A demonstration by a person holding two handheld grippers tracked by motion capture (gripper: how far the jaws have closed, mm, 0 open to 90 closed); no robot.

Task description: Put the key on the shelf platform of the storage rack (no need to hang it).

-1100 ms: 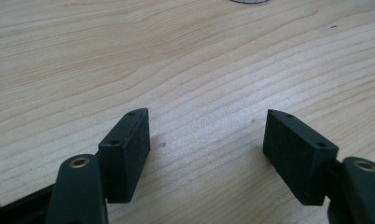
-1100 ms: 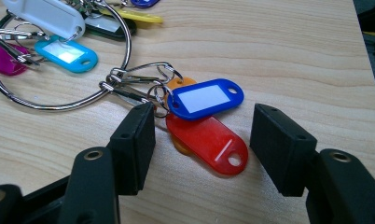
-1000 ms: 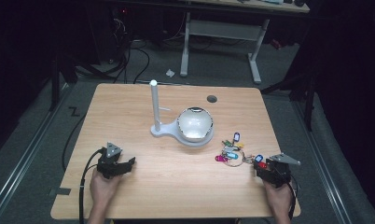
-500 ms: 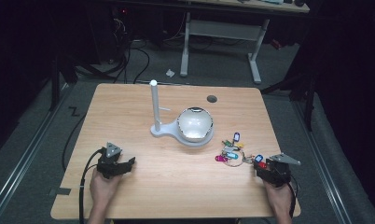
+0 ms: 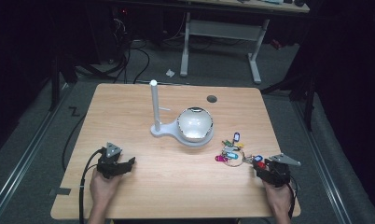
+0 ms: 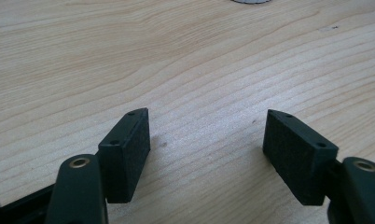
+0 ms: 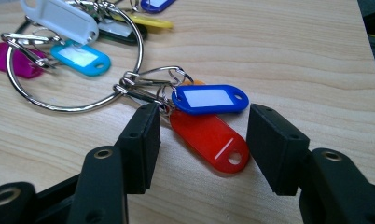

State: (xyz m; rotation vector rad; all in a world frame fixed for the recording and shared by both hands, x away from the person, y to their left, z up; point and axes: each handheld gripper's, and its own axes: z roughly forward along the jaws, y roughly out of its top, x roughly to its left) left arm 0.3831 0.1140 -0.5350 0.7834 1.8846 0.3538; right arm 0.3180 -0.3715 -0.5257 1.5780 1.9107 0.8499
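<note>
A large metal key ring (image 7: pixel 78 70) with several coloured plastic tags lies on the wooden table (image 5: pixel 176 186), right of centre (image 5: pixel 232 154). My right gripper (image 7: pixel 202 135) is open, its jaws either side of a red tag (image 7: pixel 209 140) and a blue tag (image 7: pixel 209 99) clipped to the ring. In the high view that right gripper (image 5: pixel 262 169) sits at the table's right front. My left gripper (image 5: pixel 125 164) rests at the left front, open over bare wood (image 6: pixel 206 135).
A white stand with an upright post (image 5: pixel 154 107) and a round white bowl-like head (image 5: pixel 195 125) sits mid-table. A dark cable hole (image 5: pixel 211 99) is behind it. Cables trail off the left edge. Another desk's legs stand beyond the table.
</note>
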